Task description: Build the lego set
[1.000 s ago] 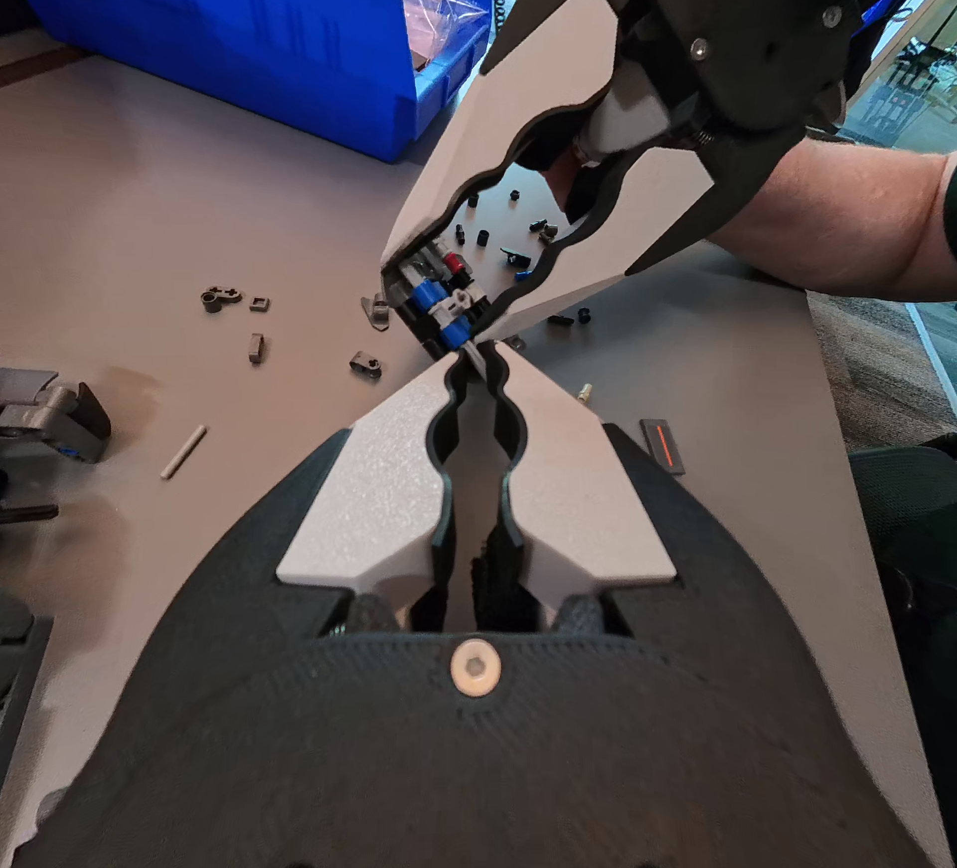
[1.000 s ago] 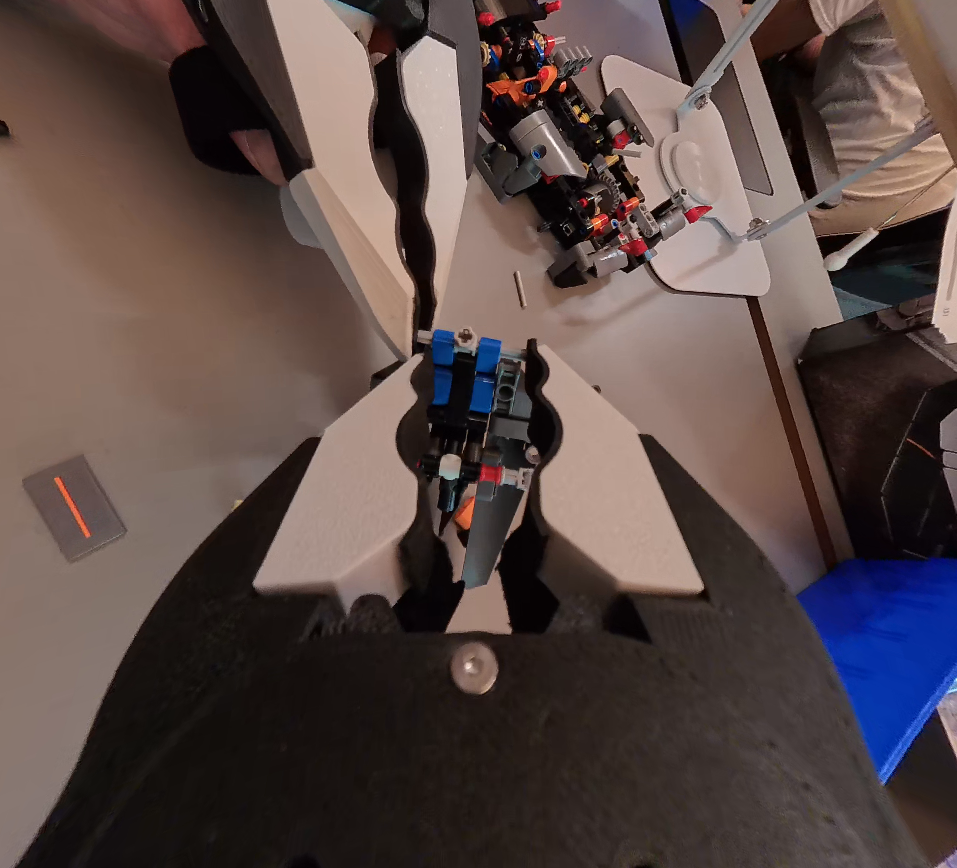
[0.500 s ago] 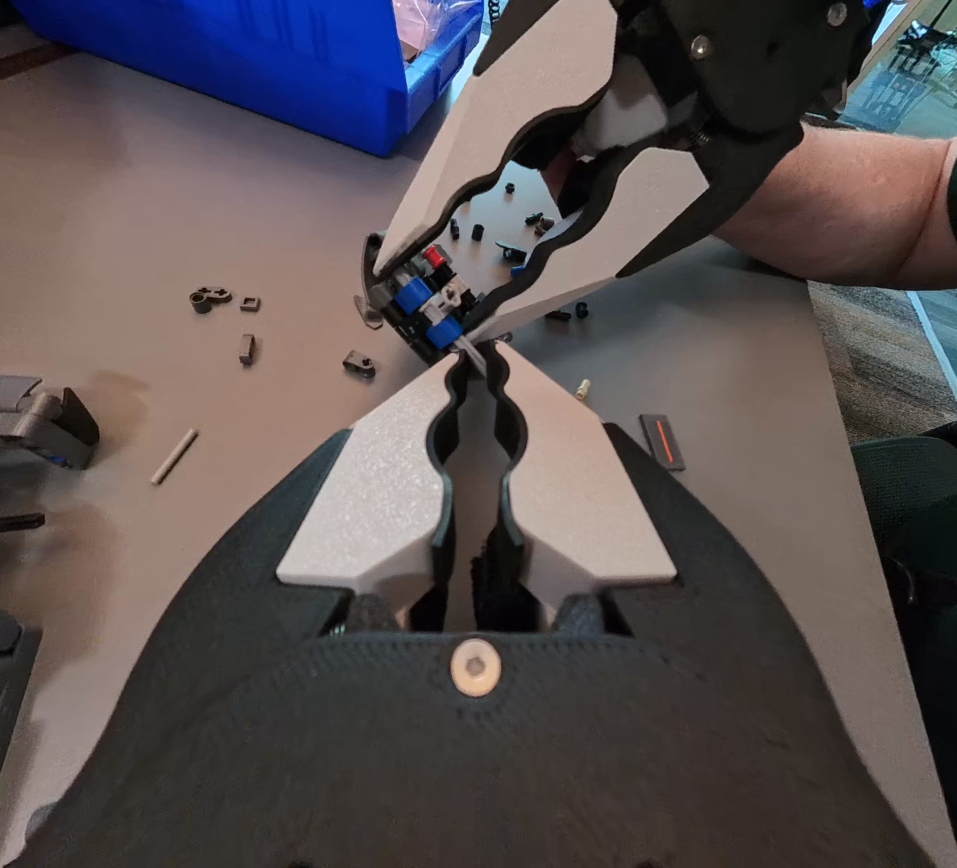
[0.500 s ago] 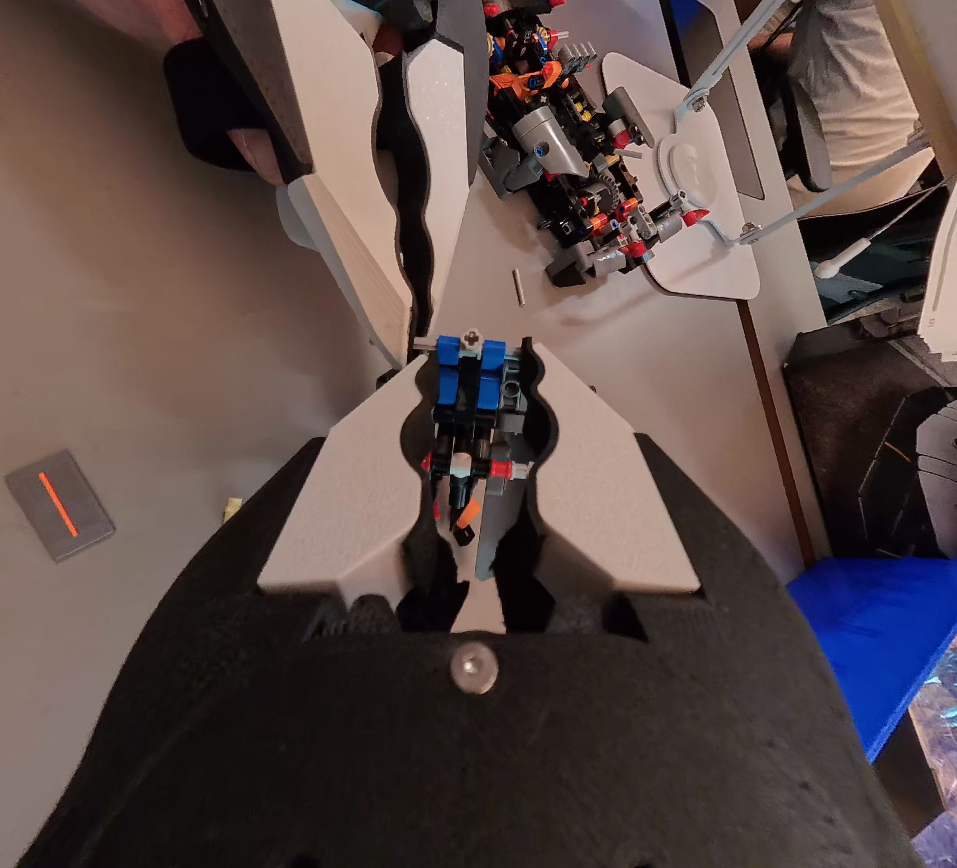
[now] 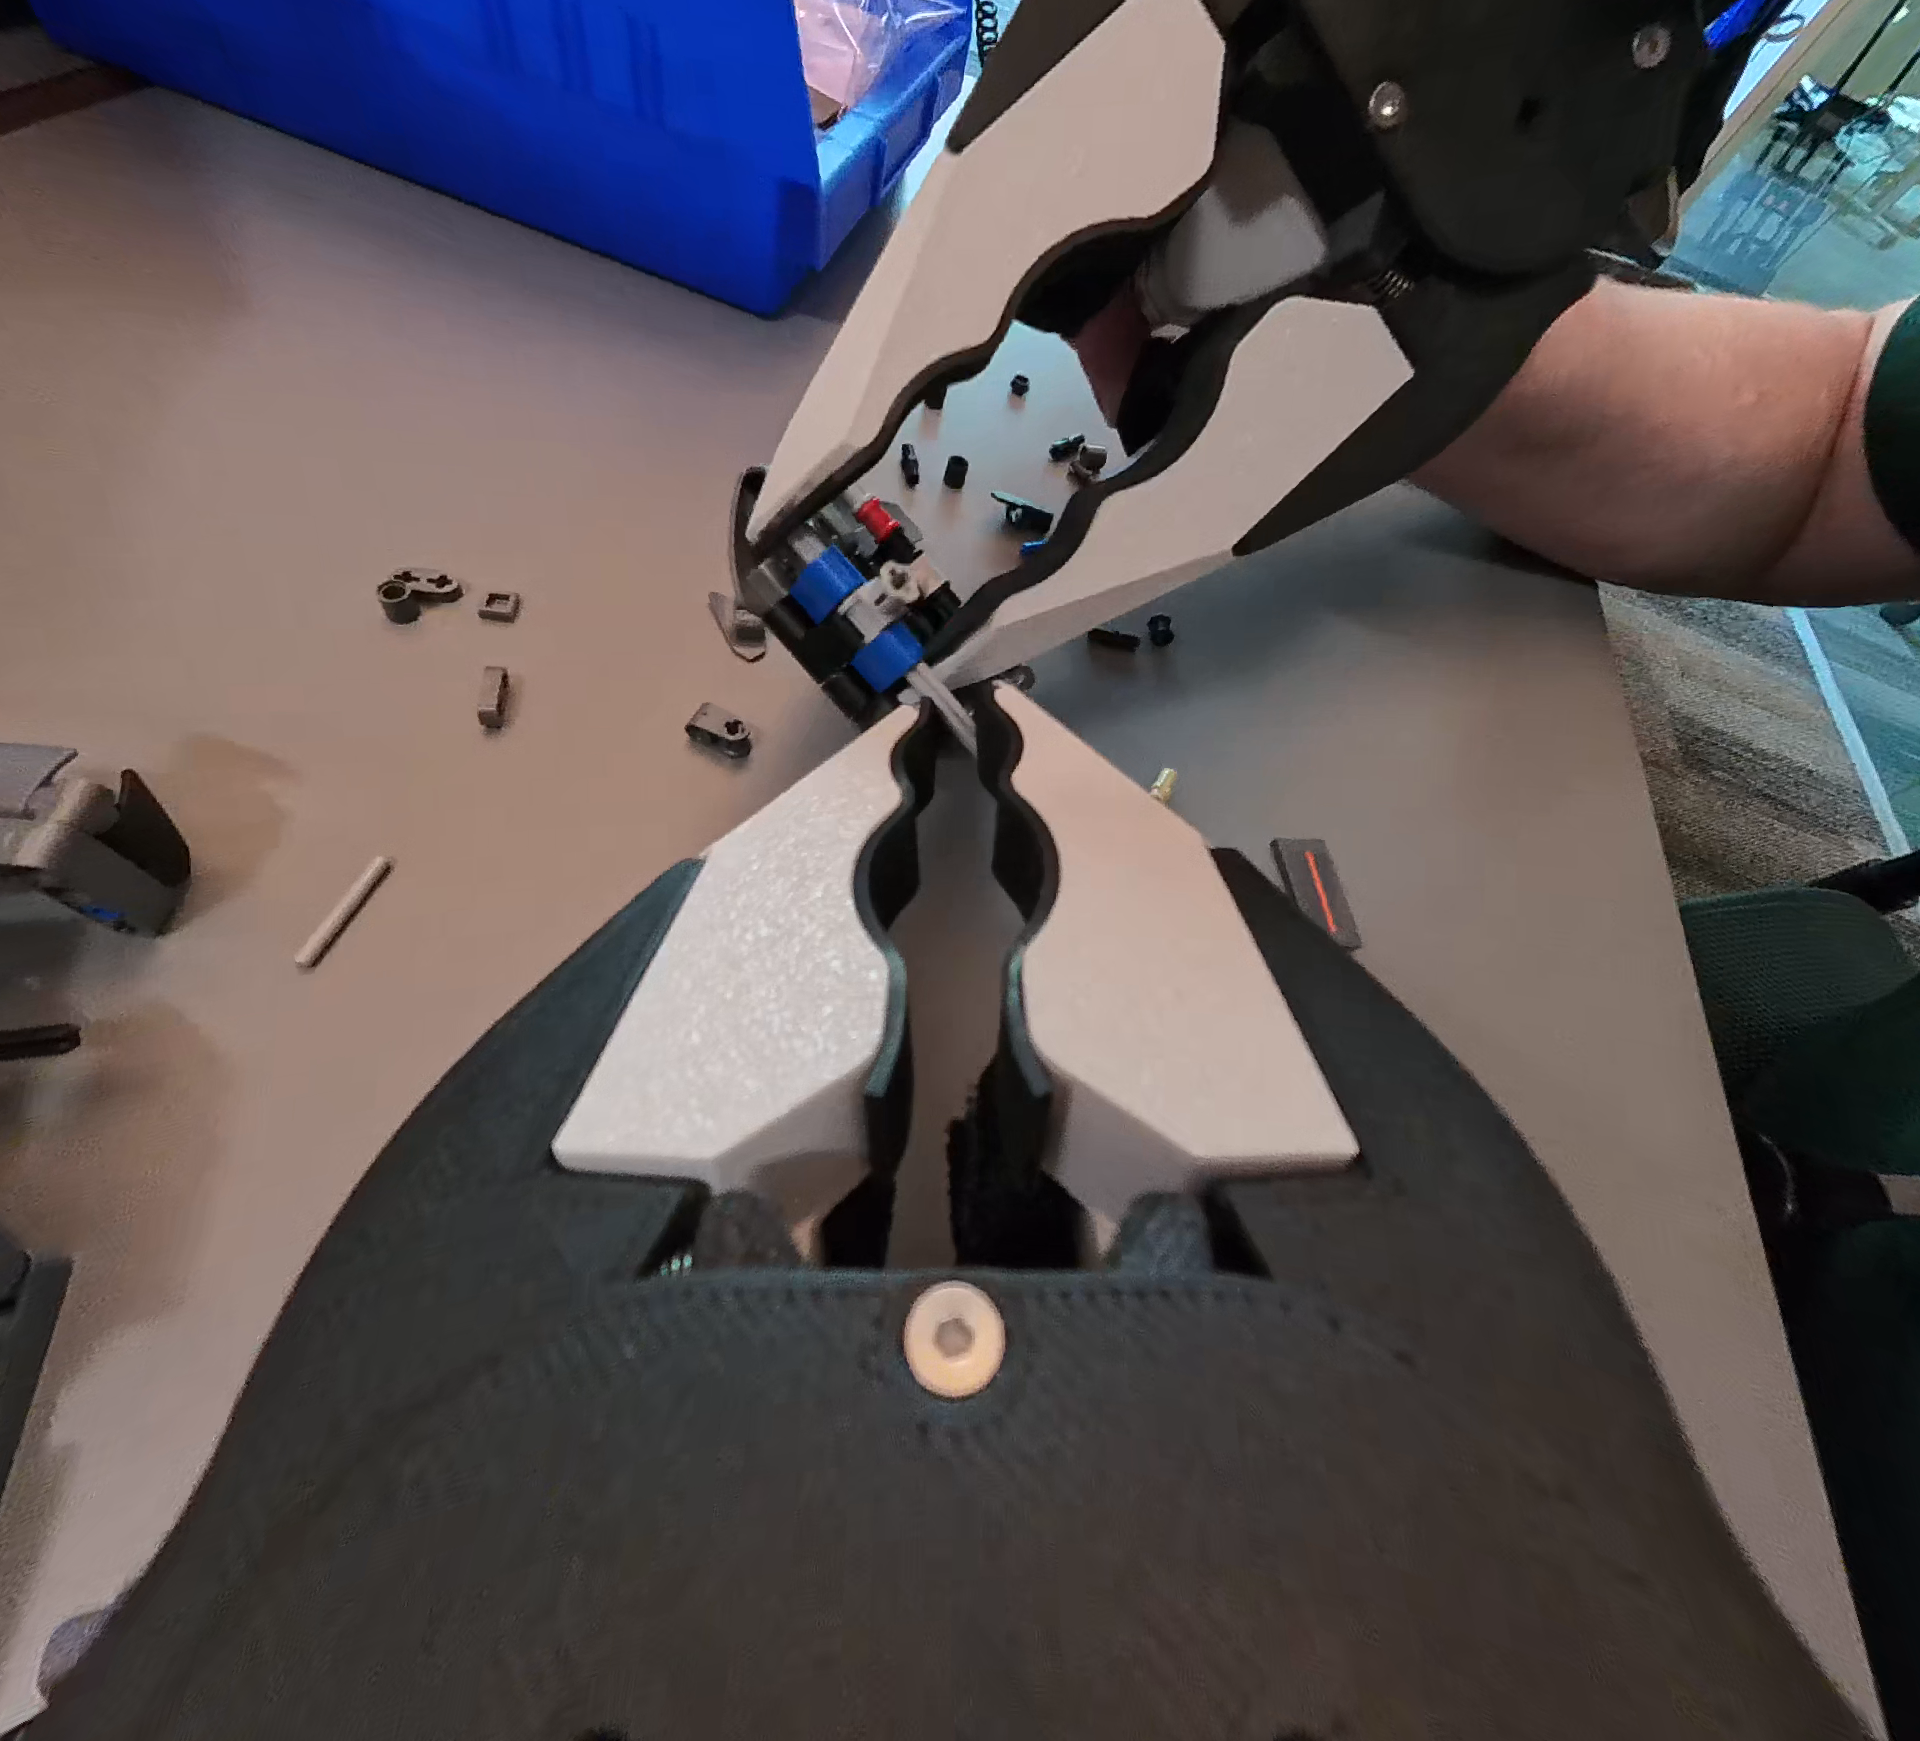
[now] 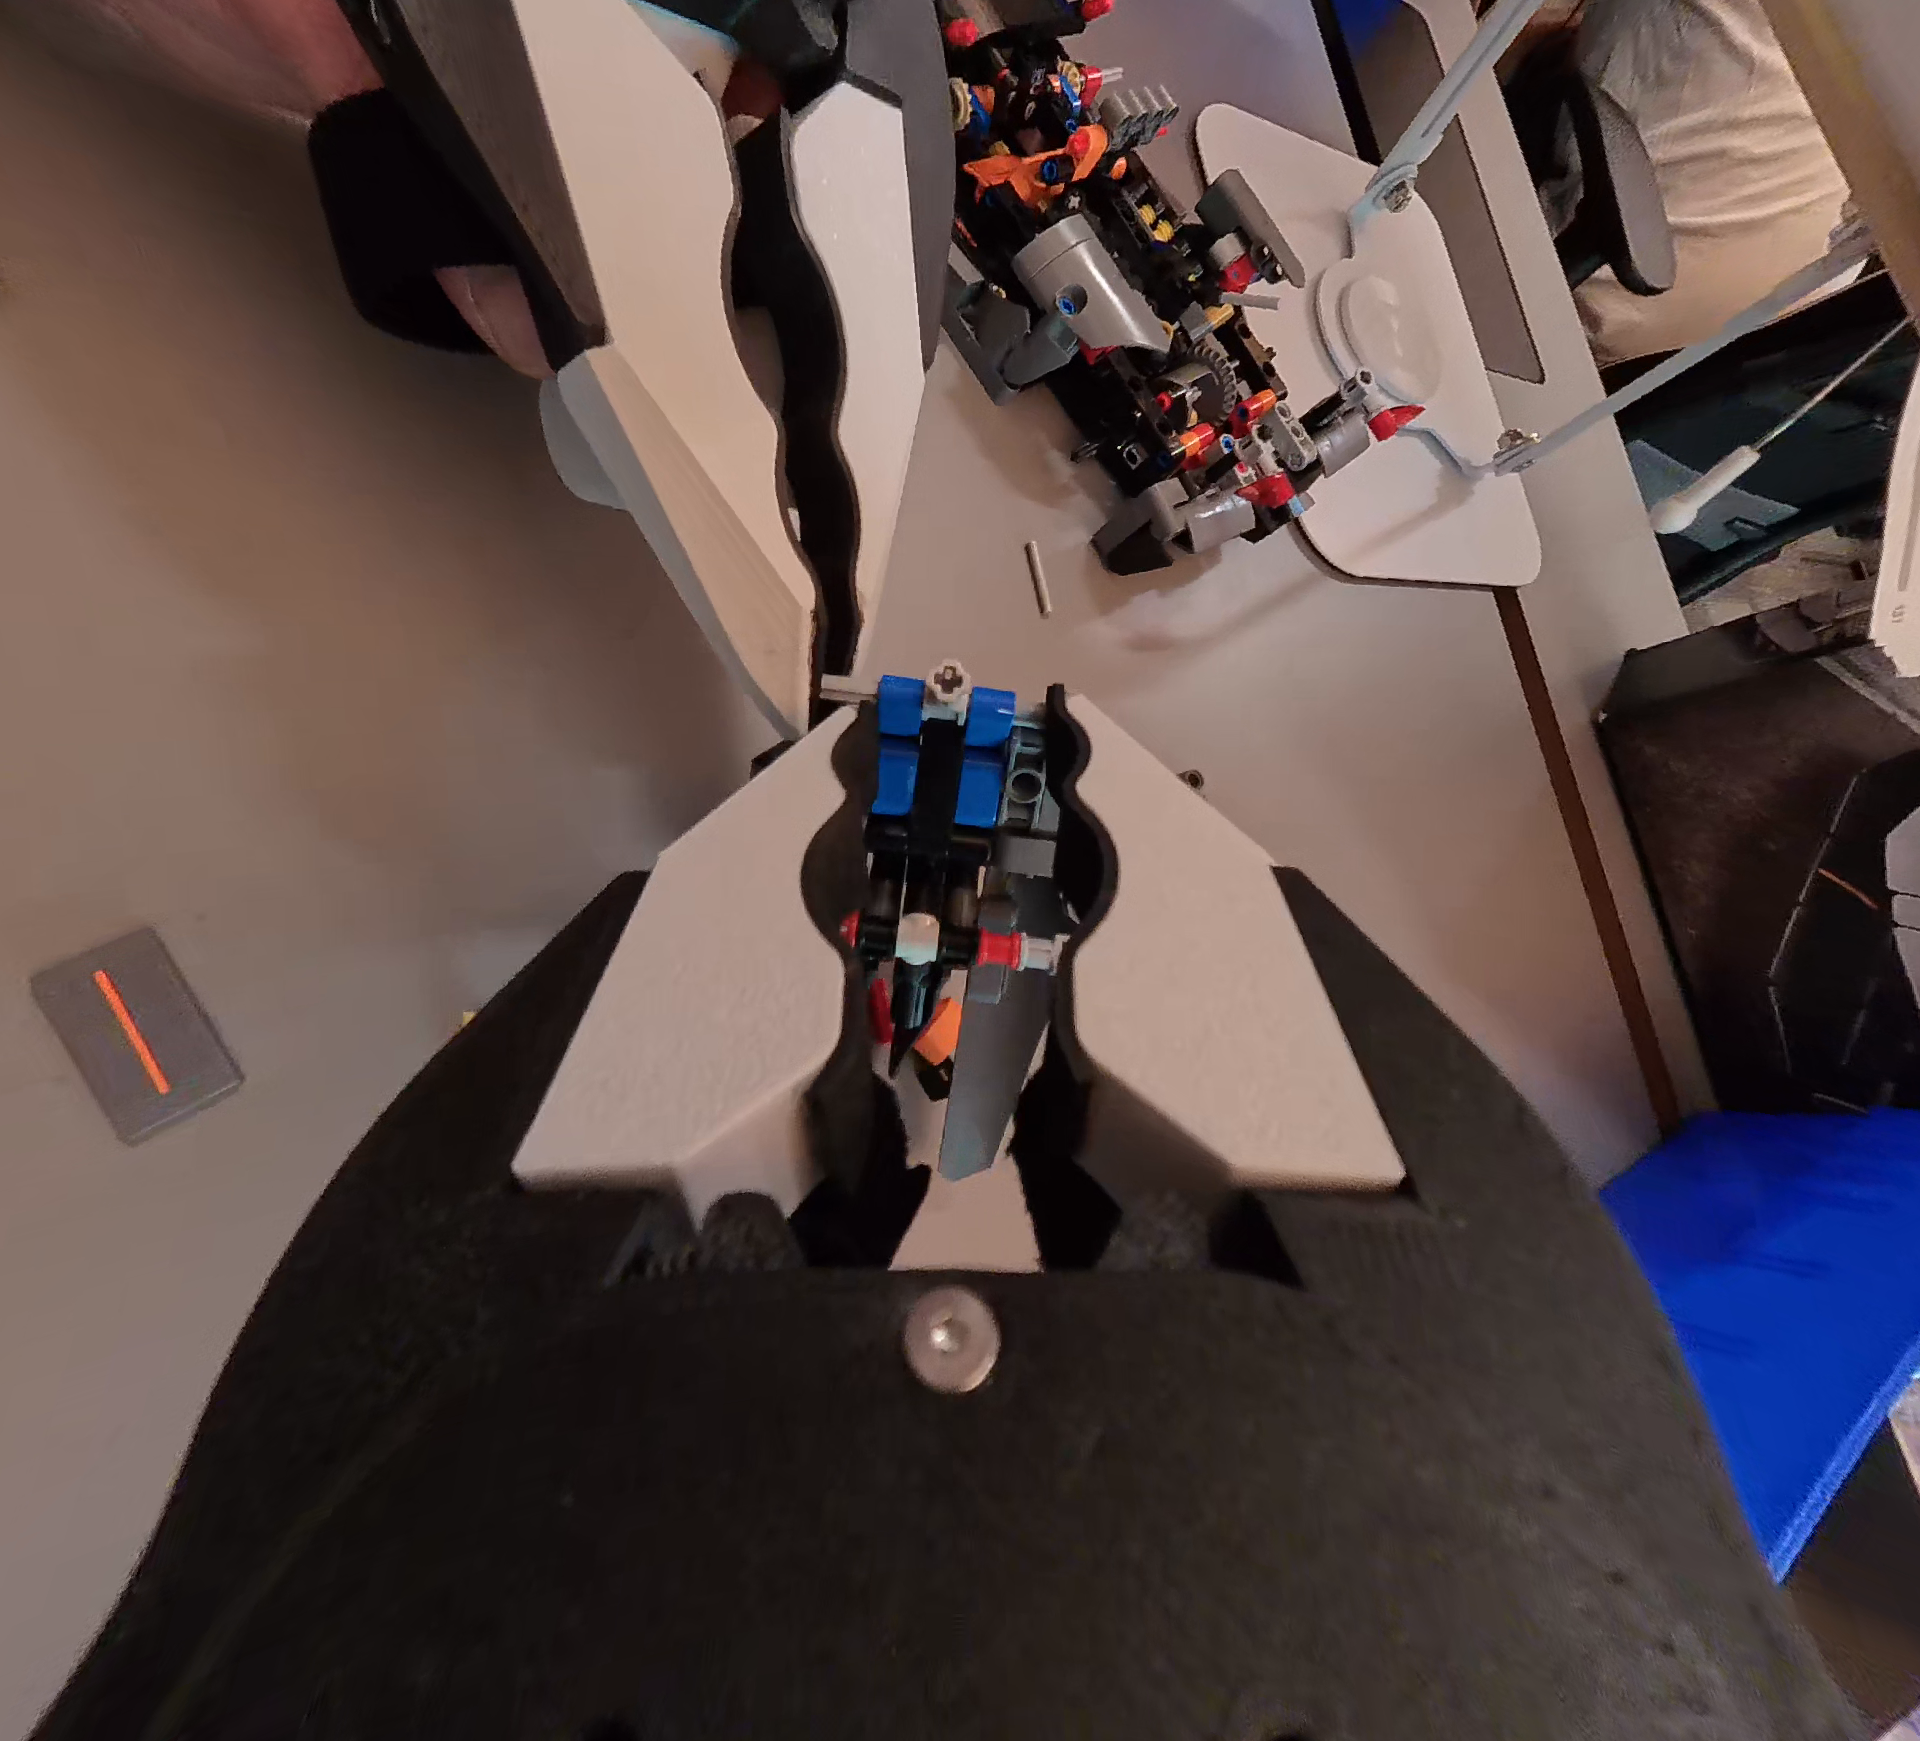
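1. Grey plastic marks the left wrist view: the left gripper (image 5: 951, 723) has its pale grey fingers nearly together, pinching the end of a thin light-grey axle (image 5: 940, 699). That axle runs into a small blue, black and grey lego sub-assembly (image 5: 847, 616), which the right gripper (image 5: 862, 611) clamps from above, over the grey tabletop (image 5: 260, 403).
2. Beside the sub-assembly to its left lie loose dark grey lego pieces (image 5: 488, 642) and a spare pale grey rod (image 5: 343, 912). Beyond it small black pins (image 5: 987, 465) are scattered, so I judge many parts are not yet fitted. A blue plastic bin (image 5: 499, 39) holding clear bags stands well behind the sub-assembly.
3. In the right wrist view the right gripper (image 6: 951, 735) is closed on the sub-assembly (image 6: 940, 818), whose blue blocks sit at the fingertips, with the axle (image 6: 840, 686) poking out to the left gripper (image 6: 831, 642).
4. Well beyond the sub-assembly lies a large black, grey and orange lego chassis (image 6: 1132, 320), part built. I judge the module must yet join it; seating the axle looks to be the present step.
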`<state>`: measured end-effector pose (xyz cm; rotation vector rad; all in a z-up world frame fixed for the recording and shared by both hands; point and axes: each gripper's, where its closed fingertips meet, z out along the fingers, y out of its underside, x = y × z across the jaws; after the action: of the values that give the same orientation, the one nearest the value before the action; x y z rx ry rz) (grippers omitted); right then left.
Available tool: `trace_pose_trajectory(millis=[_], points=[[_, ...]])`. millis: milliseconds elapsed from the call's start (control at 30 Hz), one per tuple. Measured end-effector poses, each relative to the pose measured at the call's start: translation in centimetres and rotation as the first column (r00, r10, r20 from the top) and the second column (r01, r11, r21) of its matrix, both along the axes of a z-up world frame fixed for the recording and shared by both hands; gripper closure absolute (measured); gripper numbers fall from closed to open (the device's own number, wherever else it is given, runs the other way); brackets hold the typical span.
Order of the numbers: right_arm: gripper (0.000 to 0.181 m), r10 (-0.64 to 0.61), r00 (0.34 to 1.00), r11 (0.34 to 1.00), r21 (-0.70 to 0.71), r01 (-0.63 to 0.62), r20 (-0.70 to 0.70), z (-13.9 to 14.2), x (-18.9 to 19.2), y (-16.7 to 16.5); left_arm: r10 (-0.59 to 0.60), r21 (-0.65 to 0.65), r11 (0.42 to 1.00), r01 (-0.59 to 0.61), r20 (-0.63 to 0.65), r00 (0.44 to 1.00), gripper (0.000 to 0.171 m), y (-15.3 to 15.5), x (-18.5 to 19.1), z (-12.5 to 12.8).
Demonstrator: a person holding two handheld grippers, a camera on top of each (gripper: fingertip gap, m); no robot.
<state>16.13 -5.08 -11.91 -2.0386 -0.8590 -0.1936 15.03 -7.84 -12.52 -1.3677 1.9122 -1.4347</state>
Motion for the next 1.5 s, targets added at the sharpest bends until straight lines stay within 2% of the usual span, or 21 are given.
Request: trace_pose_trajectory(millis=[200, 600, 800, 1133, 1333, 1433, 1500], points=[[0.152, -0.008, 1.0, 1.0, -0.03, 0.008, -0.025, -0.2, 0.0, -0.1, -0.011, 0.019, 1.0, 0.011, -0.001, 1.0, 0.166, -0.1, -0.1, -0.1], [0.154, 0.0, 0.997, 0.999, -0.05, 0.004, 0.074, -1.0, -0.5, -0.2, -0.02, 0.092, 0.996, 0.023, -0.032, 0.999, 0.166, -0.2, -0.2, -1.3], [0.154, 0.008, 0.997, 0.998, -0.061, -0.003, 0.072, -1.2, -0.6, -0.3, -0.029, 0.105, 0.994, 0.033, -0.04, 0.999, 0.165, -0.2, -0.3, -1.5], [0.152, 0.032, 0.999, 0.999, -0.039, -0.031, 0.018, -1.0, -0.6, -0.1, -0.031, 0.039, 0.999, 0.034, -0.085, 0.996, 0.166, 0.0, -0.6, -1.4], [0.152, 0.056, 0.997, 0.998, -0.031, -0.058, -0.06, -0.5, -0.8, -0.3, -0.058, -0.07, 0.996, 0.052, -0.08, 0.995, 0.166, -0.2, -0.8, -0.7], [0.152, 0.059, 0.997, 0.998, -0.025, -0.06, -0.056, -0.5, -0.8, -0.3, -0.044, -0.046, 0.998, 0.041, -0.055, 0.998, 0.163, 0.1, -0.7, -0.4], [0.152, 0.052, 0.998, 0.998, -0.029, -0.053, -0.045, -0.7, -0.4, -0.2, -0.027, -0.074, 0.997, 0.026, -0.019, 0.999, 0.163, 0.7, -0.9, 0.7]])
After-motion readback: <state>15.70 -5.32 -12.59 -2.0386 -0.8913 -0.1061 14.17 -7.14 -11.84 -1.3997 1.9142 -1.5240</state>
